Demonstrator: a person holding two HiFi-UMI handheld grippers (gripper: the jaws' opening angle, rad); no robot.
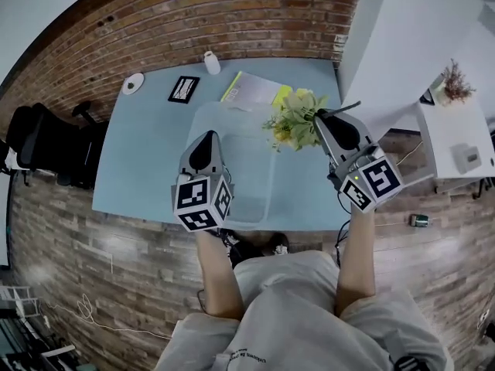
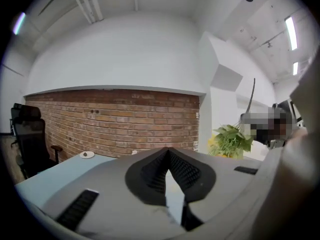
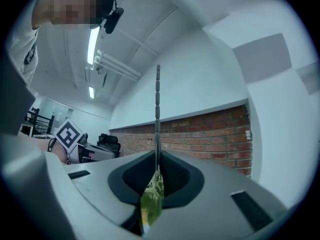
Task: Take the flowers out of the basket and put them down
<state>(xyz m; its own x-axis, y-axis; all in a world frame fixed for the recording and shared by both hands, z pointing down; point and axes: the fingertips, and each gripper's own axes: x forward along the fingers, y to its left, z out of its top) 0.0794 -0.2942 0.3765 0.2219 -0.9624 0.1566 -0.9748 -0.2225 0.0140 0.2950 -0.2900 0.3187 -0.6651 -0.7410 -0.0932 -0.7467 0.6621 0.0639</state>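
Flowers (image 1: 295, 120) look clear of the basket (image 1: 249, 188), stem pinched in right tool (image 3: 158, 159), left tool (image 2: 168, 156) closed and empty, just need putting down.

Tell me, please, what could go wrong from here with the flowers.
1. The jaws of the right gripper pinch only the thin stem, while the flowers hang out to one side, so the bunch may swivel or slip loose.
2. In the head view the flowers hover near the right edge of the table. Lowered there, they might tip off.
3. The basket sits close beside them, and leaves may snag its rim.
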